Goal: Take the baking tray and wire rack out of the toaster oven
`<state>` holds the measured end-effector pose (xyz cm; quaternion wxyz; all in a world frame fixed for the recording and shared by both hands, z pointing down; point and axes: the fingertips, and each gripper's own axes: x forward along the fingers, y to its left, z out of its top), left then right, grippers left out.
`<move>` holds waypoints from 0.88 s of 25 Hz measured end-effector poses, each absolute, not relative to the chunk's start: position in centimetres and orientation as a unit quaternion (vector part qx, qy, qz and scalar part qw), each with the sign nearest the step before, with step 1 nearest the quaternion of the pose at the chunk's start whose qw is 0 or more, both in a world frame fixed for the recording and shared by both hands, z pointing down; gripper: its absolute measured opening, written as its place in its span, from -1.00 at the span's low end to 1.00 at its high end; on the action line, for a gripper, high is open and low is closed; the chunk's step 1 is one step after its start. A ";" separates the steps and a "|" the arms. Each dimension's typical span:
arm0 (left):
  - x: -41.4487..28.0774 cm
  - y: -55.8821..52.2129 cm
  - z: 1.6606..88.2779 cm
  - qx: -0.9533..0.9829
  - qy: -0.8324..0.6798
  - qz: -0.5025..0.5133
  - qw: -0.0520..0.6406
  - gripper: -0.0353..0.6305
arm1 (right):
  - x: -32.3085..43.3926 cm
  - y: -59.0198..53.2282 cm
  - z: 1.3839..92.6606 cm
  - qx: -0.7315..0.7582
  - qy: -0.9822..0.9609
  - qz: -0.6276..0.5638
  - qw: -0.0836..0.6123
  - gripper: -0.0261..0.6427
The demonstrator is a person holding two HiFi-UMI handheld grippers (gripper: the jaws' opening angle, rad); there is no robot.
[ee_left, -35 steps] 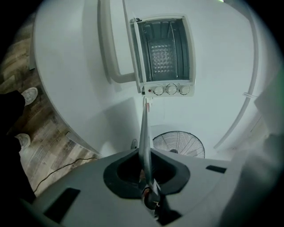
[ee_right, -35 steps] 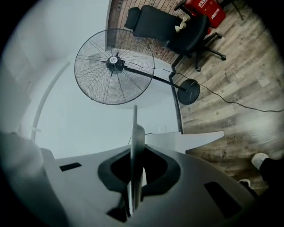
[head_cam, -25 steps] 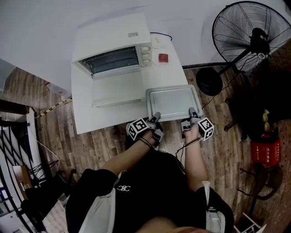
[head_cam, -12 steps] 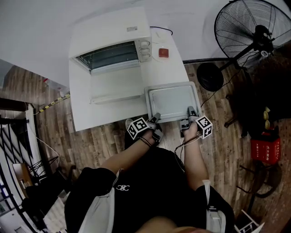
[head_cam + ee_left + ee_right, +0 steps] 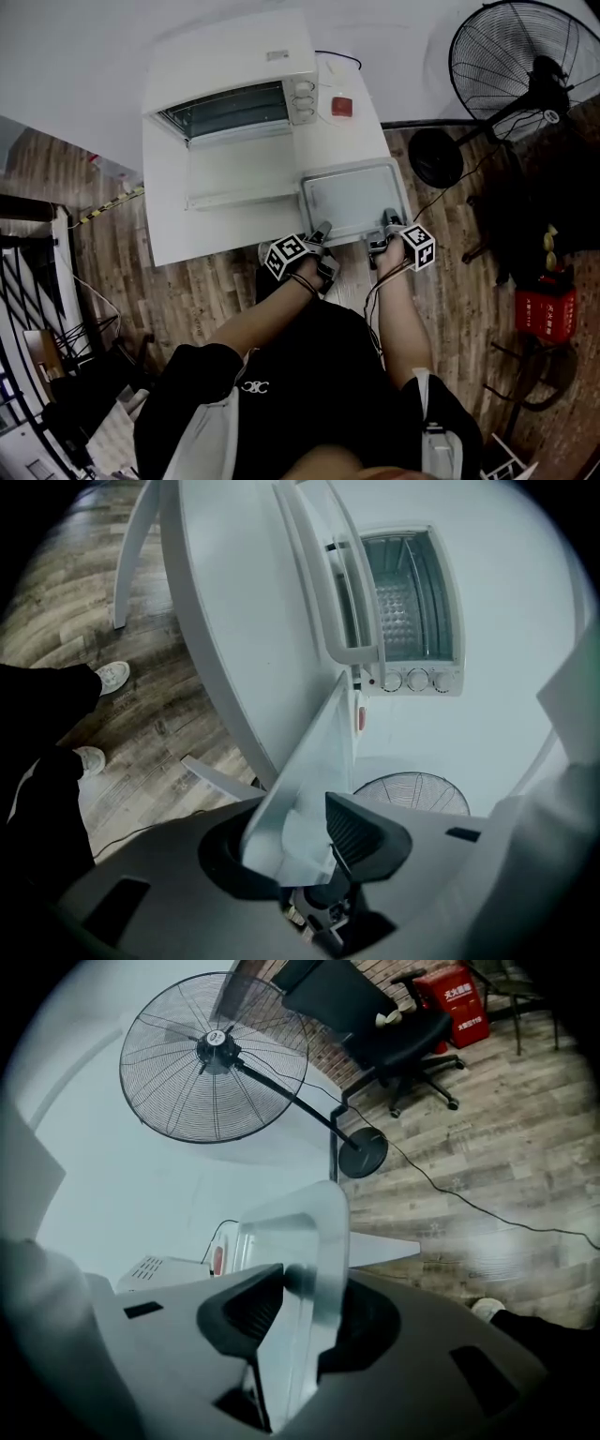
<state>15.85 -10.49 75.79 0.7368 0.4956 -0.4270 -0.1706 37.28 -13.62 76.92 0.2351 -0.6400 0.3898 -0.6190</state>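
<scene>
metal tray on table (head view)

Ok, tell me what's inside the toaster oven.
In the toaster oven: only a dimpled inner wall shows. The open door covers its lower edge; a wire rack can't be made out.

Left tongs and right tongs just opened (tray rim between).

Silver baking tray, white toaster oven (table white too), wood-grain floor
</scene>
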 end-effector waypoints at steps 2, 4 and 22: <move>16.0 -10.8 75.8 0.487 -0.425 -0.176 0.742 -0.36 | 37.2 -14.0 76.9 -0.650 0.383 -0.616 0.227 -0.60; 15.9 -10.9 75.8 0.480 -0.425 -0.179 0.746 -0.26 | 37.1 -14.2 77.0 -0.659 0.379 -0.613 0.217 -0.54; 15.5 -10.3 74.6 0.489 -0.420 -0.149 0.750 -0.02 | 36.7 -13.9 75.8 -0.669 0.397 -0.591 0.214 0.08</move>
